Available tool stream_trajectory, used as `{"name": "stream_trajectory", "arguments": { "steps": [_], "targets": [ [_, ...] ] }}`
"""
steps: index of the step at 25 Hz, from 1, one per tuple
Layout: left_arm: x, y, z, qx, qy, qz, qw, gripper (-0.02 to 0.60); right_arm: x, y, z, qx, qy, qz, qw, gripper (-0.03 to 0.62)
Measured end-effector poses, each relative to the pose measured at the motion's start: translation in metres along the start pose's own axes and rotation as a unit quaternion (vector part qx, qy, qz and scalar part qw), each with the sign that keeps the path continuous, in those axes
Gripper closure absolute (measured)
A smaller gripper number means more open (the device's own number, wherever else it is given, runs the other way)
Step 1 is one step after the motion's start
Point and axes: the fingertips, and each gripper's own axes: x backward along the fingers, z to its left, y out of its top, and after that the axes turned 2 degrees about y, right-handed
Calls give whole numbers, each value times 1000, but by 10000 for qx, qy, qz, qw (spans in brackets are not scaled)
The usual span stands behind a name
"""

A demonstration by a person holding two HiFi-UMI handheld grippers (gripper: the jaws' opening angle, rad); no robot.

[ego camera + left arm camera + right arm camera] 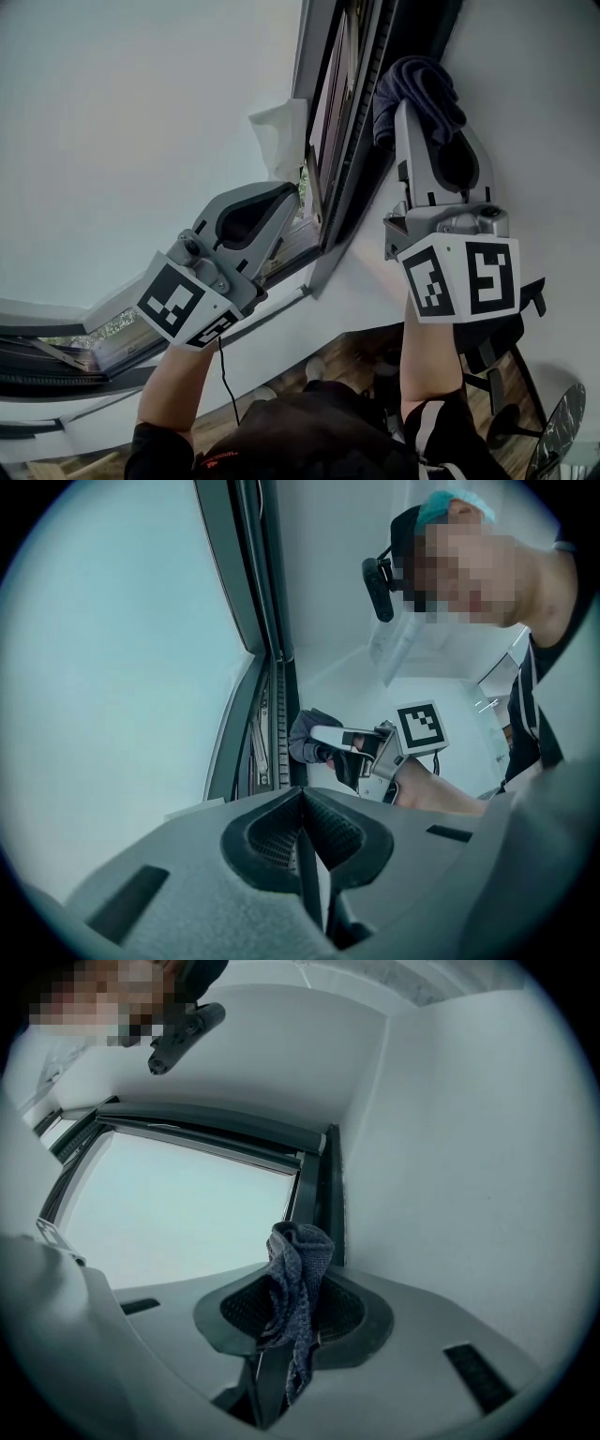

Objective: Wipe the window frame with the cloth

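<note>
A dark blue-grey cloth (419, 86) is bunched at the tip of my right gripper (424, 111), which is shut on it. The cloth presses against the dark upright window frame (361, 122) where it meets the white wall. In the right gripper view the cloth (298, 1279) stands up between the pads, just below the frame (325, 1190). My left gripper (289, 195) is shut with nothing seen between its jaws. It sits lower left, its tip by the frame's lower corner. The left gripper view shows the frame (272, 630) and the right gripper (330, 739) with the cloth (306, 733).
Pale window glass (131, 131) fills the left. A white scrap (281, 131) sticks out beside the frame above the left gripper. White wall (534, 103) lies to the right. Below are a wooden floor (347, 352), a thin cable (225, 375) and a round dark object (560, 431).
</note>
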Motion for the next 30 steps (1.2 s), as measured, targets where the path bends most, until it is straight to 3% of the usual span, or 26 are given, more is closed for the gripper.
{"name": "stream_trajectory", "arguments": {
  "steps": [30],
  "targets": [
    [28,-74,-11,571,124,669,9960,561,32,-100,16,-473,49,745,9961,493]
  ]
}}
